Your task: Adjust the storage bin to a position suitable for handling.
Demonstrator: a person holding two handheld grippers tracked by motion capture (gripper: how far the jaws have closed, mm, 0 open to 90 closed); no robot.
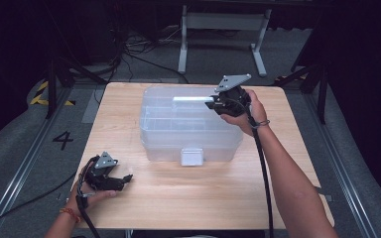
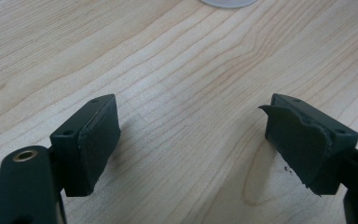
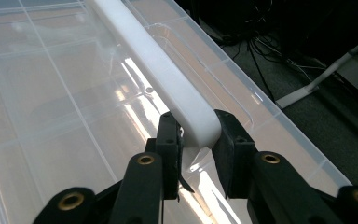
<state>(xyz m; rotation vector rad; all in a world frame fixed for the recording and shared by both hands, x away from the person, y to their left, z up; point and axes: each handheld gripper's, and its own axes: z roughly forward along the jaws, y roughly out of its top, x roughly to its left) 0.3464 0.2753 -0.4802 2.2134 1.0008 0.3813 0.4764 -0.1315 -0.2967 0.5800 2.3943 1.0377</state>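
The right tongs [image 3: 193,140] were clamped on the end of the white handle [image 3: 158,70] atop the clear box [image 1: 191,141], best lifted straight and slowly, while the left tongs [image 2: 193,144] stood apart over the bare bench [image 2: 177,70].

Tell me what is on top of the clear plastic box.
A white handle bar lies along the lid of the clear plastic box, and the right gripper is clamped on its end. Lid glare hides any contents beneath.
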